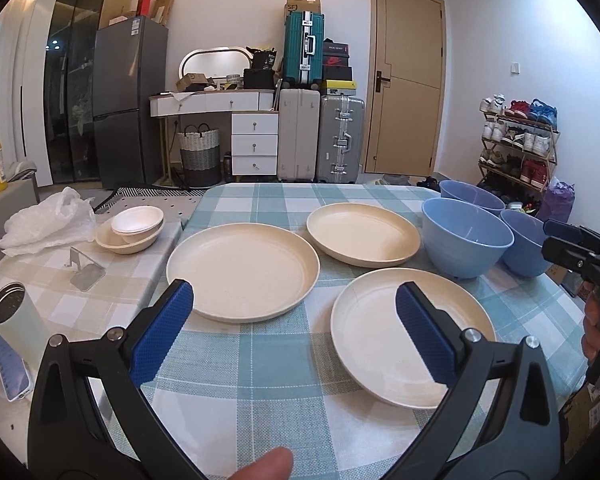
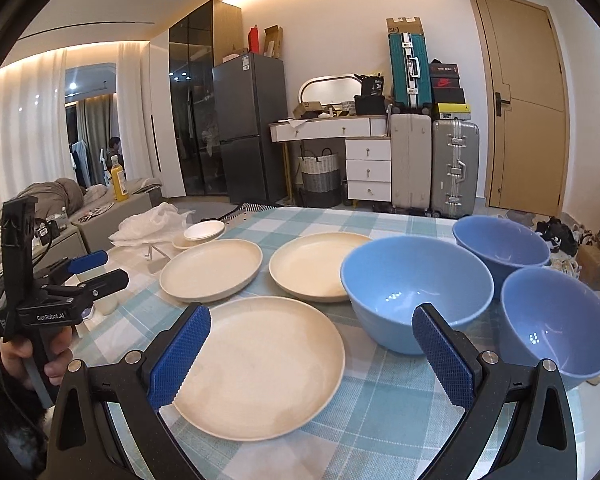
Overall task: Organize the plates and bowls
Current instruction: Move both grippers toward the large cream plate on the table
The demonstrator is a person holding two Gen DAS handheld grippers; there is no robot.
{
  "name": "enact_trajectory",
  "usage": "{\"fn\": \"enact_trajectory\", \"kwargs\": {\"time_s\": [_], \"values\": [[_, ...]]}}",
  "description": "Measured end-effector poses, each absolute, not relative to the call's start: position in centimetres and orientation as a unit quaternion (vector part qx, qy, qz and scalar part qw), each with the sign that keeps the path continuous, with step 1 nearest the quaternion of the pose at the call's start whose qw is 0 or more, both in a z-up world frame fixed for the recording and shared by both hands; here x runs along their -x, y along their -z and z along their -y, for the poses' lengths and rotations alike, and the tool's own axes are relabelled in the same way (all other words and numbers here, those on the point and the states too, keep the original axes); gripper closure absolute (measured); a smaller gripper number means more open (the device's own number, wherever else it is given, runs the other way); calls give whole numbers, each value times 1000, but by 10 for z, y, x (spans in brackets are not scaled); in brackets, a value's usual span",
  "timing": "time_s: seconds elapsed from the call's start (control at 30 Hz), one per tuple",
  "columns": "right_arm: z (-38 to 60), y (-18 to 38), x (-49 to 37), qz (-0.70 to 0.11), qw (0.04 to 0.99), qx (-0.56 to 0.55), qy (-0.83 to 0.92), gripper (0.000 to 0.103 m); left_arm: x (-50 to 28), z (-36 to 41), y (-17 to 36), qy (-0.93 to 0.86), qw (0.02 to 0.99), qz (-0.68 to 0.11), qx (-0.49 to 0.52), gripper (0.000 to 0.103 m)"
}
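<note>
Three cream plates lie flat on the checked table (image 2: 380, 392): the near plate (image 2: 260, 368) in front, the left plate (image 2: 212, 268) and the middle plate (image 2: 312, 266) behind it, all apart. To their right stand three blue bowls, upright and empty: the large bowl (image 2: 416, 292), the far bowl (image 2: 500, 246) and the right bowl (image 2: 556, 332). The left gripper (image 1: 294, 300) hovers above the plates, jaws spread and holding nothing. The right gripper (image 2: 312, 328) hangs between the near plate and the large bowl, jaws likewise spread and empty.
</note>
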State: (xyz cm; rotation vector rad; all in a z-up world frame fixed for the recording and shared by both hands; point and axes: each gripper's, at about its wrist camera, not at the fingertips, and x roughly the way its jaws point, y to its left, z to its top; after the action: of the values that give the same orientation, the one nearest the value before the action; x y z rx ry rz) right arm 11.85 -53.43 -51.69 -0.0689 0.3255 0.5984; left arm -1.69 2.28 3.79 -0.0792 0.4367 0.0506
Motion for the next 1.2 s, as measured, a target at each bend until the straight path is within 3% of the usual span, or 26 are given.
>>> {"fn": "enact_trajectory", "kwargs": {"time_s": [0.63,1.2], "values": [[483,451,-129,-180,939,58,-288,0,17,-53,-70,-79,964,-248,45,2],[424,440,-180,-222,921,66,-315,0,-30,-80,-64,-107,949,-289,65,2]]}}
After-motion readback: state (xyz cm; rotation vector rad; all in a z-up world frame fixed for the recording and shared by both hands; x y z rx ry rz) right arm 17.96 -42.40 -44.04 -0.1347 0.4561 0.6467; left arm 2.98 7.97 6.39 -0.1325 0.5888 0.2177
